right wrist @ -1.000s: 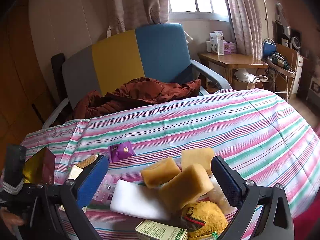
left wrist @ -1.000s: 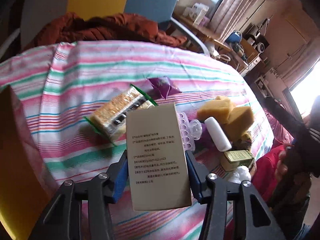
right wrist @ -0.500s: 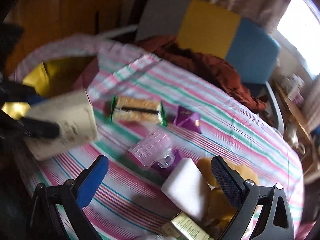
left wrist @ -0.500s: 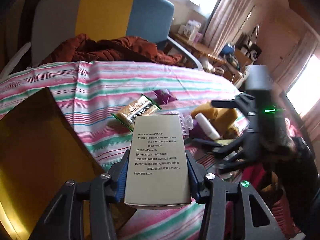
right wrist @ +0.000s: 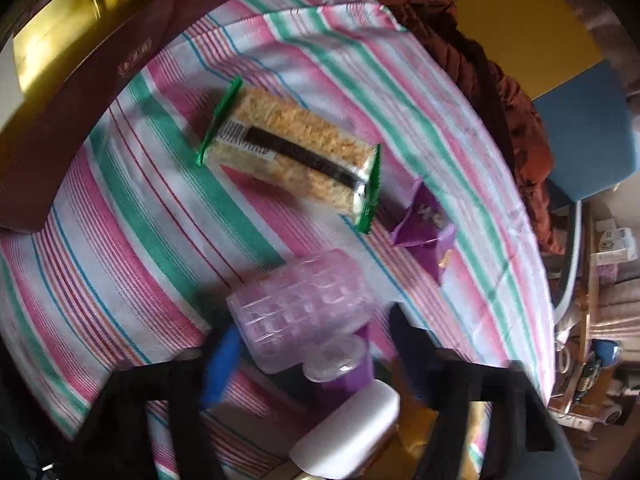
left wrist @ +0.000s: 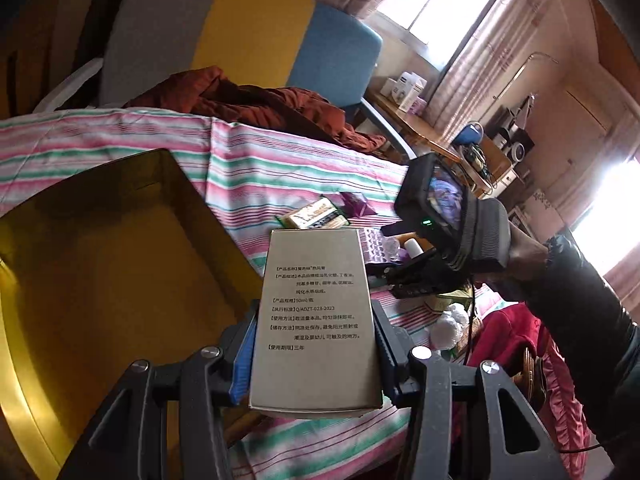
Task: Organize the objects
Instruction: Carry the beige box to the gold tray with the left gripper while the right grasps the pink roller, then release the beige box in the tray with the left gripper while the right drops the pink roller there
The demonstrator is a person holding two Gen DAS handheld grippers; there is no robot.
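My left gripper (left wrist: 314,354) is shut on a beige carton with printed text (left wrist: 316,320), held above the striped table just right of an open gold-lined box (left wrist: 100,264). My right gripper (right wrist: 316,344) is open, blurred, with its fingers either side of a clear pink studded plastic case (right wrist: 304,304) on the cloth. A noodle-snack packet with green ends (right wrist: 292,156) and a purple sachet (right wrist: 424,220) lie beyond it. The right gripper's body also shows in the left wrist view (left wrist: 448,220).
The gold box with its maroon wall (right wrist: 80,80) sits at the table's left. A white block (right wrist: 348,432) and yellow sponges lie near the right gripper. A rust-coloured jacket (left wrist: 256,100) lies on the chair (left wrist: 248,28) behind the table.
My left gripper has carried the carton left, toward the gold box. My right gripper has swung down over the table and closed in on the pink plastic case.
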